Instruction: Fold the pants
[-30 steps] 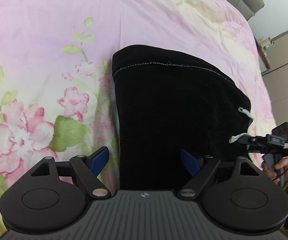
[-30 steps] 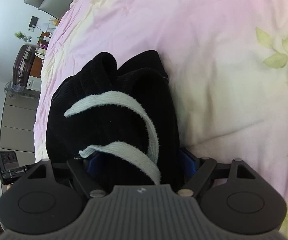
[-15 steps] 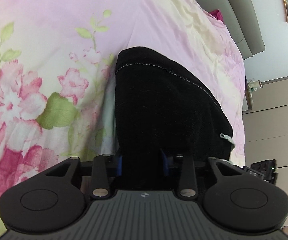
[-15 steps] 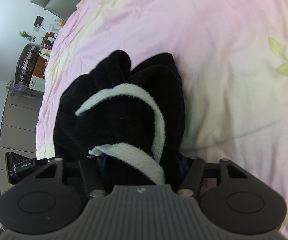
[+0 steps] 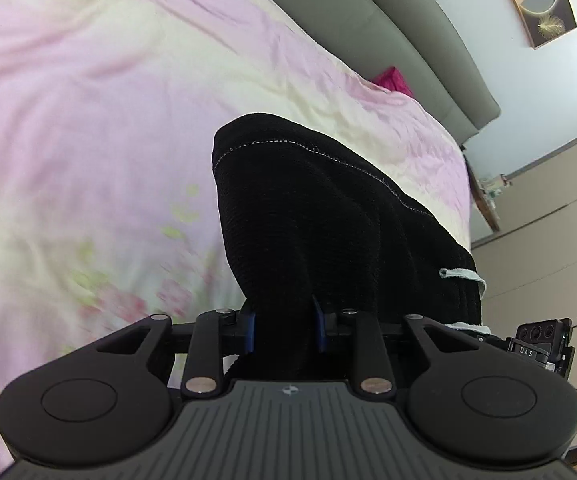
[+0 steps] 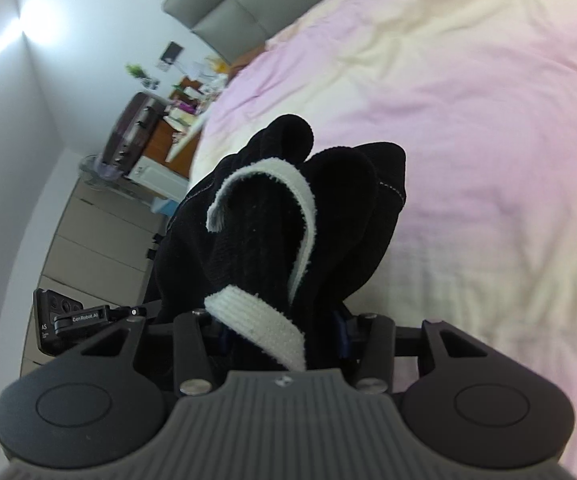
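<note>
The black pants (image 5: 328, 216) hang bunched above the pink floral bedsheet (image 5: 88, 140). My left gripper (image 5: 284, 326) is shut on a fold of the black fabric below the stitched hem edge. My right gripper (image 6: 284, 332) is shut on the waistband end of the pants (image 6: 288, 216), and the white drawstring (image 6: 276, 184) loops over the fabric in front of it. The right gripper's body shows at the lower right of the left wrist view (image 5: 540, 346), and the left one shows at the lower left of the right wrist view (image 6: 68, 316).
The bed's grey headboard (image 5: 388, 28) runs along the far side. A pink item (image 5: 392, 80) lies by it. Beige drawers (image 5: 548, 248) stand off the bed's side. A cluttered desk and a dark suitcase (image 6: 136, 132) stand beyond the bed.
My left gripper went from open around the fabric to shut on it. Both grippers have lifted the pants off the sheet, and both views now tilt up toward the headboard and walls.
</note>
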Action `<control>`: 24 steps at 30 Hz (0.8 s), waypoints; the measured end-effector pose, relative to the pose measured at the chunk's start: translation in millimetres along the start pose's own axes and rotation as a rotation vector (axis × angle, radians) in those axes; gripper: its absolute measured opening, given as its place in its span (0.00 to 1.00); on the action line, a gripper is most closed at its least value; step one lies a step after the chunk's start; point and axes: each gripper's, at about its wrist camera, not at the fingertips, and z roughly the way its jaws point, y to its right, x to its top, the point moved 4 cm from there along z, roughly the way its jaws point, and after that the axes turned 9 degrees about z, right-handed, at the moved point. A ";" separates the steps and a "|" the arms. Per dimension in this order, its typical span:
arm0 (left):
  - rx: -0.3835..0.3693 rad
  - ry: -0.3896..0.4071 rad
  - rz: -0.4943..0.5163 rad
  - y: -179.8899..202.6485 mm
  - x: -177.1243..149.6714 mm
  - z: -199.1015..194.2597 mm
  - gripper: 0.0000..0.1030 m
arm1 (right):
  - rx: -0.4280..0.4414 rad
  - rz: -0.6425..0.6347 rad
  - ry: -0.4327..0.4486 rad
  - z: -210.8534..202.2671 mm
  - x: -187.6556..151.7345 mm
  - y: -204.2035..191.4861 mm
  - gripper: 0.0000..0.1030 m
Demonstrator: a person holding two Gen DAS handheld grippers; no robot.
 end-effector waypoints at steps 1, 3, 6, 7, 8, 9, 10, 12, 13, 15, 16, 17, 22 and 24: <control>0.026 0.000 0.013 -4.0 6.5 -10.2 0.29 | 0.018 0.005 -0.003 10.5 -2.3 -9.8 0.41; 0.083 -0.006 0.043 -11.9 16.8 -28.2 0.29 | 0.051 0.025 -0.010 33.7 -8.1 -24.5 0.41; 0.136 -0.021 0.059 -32.7 26.2 -42.9 0.29 | 0.092 0.050 -0.028 70.5 -17.8 -39.5 0.41; 0.144 -0.026 0.052 -41.2 26.9 -45.4 0.29 | 0.101 0.060 -0.037 83.4 -21.9 -42.4 0.41; 0.152 -0.034 0.045 -51.6 28.3 -45.4 0.29 | 0.110 0.068 -0.043 94.9 -24.8 -43.9 0.41; 0.158 -0.043 0.042 -61.0 28.6 -44.2 0.29 | 0.117 0.076 -0.050 106.7 -27.5 -44.4 0.41; 0.163 -0.053 0.040 -69.0 29.7 -42.2 0.28 | 0.121 0.079 -0.059 117.5 -30.2 -45.3 0.41; 0.155 -0.073 0.013 -89.6 31.3 -40.4 0.28 | 0.121 0.087 -0.078 140.1 -32.0 -46.0 0.41; 0.151 -0.083 0.007 -98.5 30.8 -36.7 0.28 | 0.116 0.091 -0.087 149.6 -32.9 -45.5 0.41; 0.146 -0.099 0.006 -114.3 29.9 -27.4 0.28 | 0.104 0.106 -0.102 166.2 -33.6 -42.2 0.41; 0.142 -0.108 0.005 -122.0 29.4 -20.8 0.28 | 0.096 0.110 -0.109 176.2 -32.6 -39.7 0.41; 0.136 -0.117 -0.003 -131.8 27.7 -15.7 0.28 | 0.085 0.108 -0.115 183.3 -32.5 -36.5 0.41; 0.135 -0.175 -0.013 -178.5 11.1 2.9 0.29 | 0.032 0.126 -0.154 217.6 -31.9 -10.9 0.41; 0.126 -0.188 -0.013 -188.0 6.2 7.8 0.29 | 0.019 0.116 -0.173 226.5 -31.8 -3.7 0.41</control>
